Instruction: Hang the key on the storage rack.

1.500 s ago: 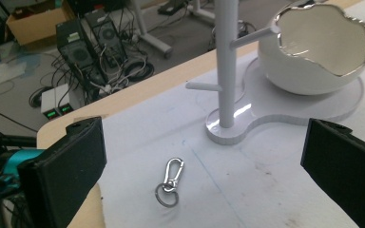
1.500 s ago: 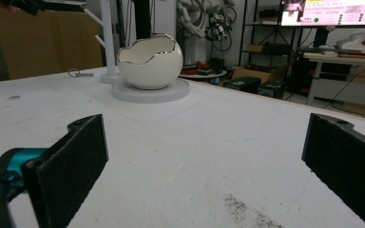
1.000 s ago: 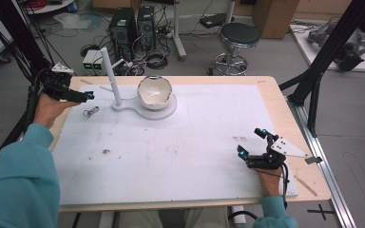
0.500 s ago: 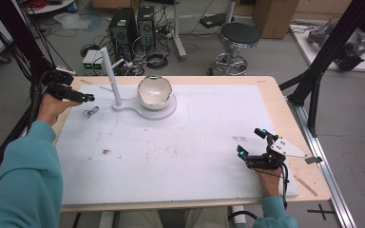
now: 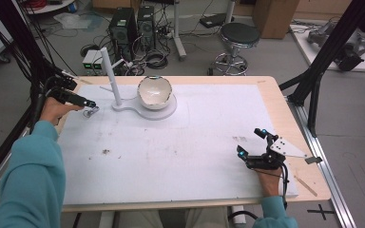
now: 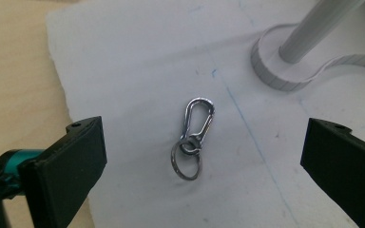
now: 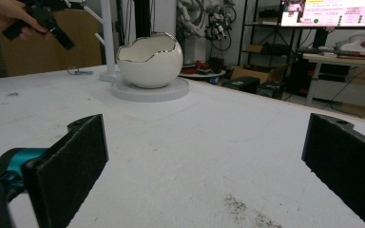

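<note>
Left gripper (image 6: 195, 156): jaws wide apart, holding nothing, poised right over the carabiner clip (image 6: 198, 118)
Clip: lies flat on the white mat (image 5: 195, 137), near the stand's post (image 5: 110, 76)
Best approach: probably drop straight, bracket the clip's narrow body
Feel: thin shiny metal, split ring (image 6: 186, 164) attached, likely slippery
Right gripper (image 5: 255, 148): spread wide, empty, resting well apart
Bowl (image 5: 155, 91): glossy cracked-egg shape

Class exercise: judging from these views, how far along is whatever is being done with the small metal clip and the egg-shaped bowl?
Nothing looks done yet: the carabiner clip lies flat on the white mat, untouched. In hand: the left gripper hangs over it, jaws open either side. Left: closing on it and moving it, perhaps to the bowl or post. The right gripper rests open.
</note>
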Tool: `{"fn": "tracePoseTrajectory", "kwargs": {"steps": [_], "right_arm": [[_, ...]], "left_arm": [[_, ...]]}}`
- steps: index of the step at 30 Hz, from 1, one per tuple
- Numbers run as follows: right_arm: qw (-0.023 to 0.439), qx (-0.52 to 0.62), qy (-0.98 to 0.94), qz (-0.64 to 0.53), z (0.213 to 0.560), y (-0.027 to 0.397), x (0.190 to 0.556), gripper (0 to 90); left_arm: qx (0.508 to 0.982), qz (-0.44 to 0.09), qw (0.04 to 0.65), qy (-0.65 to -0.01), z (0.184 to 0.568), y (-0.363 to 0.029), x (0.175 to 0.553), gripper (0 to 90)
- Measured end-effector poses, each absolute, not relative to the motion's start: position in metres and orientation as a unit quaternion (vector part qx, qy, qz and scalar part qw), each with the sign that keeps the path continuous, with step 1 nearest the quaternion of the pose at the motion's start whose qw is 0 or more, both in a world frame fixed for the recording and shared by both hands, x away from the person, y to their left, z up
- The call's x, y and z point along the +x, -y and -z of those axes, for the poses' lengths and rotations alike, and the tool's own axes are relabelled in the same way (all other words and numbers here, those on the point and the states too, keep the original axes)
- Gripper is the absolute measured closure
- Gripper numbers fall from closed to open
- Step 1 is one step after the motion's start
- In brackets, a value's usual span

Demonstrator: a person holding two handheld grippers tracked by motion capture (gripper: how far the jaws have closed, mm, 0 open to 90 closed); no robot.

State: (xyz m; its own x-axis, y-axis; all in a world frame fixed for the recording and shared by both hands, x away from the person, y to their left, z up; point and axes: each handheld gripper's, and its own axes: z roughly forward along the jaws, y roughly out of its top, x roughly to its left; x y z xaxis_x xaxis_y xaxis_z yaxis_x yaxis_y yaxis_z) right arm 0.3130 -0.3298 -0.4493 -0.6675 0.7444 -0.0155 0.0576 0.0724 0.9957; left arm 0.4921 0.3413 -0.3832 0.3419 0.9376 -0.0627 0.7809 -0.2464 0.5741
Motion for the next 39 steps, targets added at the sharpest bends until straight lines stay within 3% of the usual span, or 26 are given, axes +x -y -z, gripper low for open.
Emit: {"fn": "tracePoseTrajectory", "kwargs": {"steps": [15,16,23,39], "right_arm": [[0.281,0.296,-0.678,-0.612,0.449,0.33,0.313,0.6],[0.283,0.294,-0.678,-0.612,0.449,0.33,0.313,0.6],[0.281,0.296,-0.677,-0.613,0.449,0.33,0.313,0.6],[0.281,0.296,-0.677,-0.612,0.449,0.33,0.313,0.6]], "left_arm": [[0.781,-0.118,0.232,-0.568,0.403,-0.341,0.497,3.3],[0.778,-0.116,0.231,-0.572,0.405,-0.342,0.497,9.2],[0.775,-0.109,0.221,-0.582,0.411,-0.345,0.497,14.1],[0.771,-0.092,0.194,-0.6,0.415,-0.342,0.5,37.0]]}}
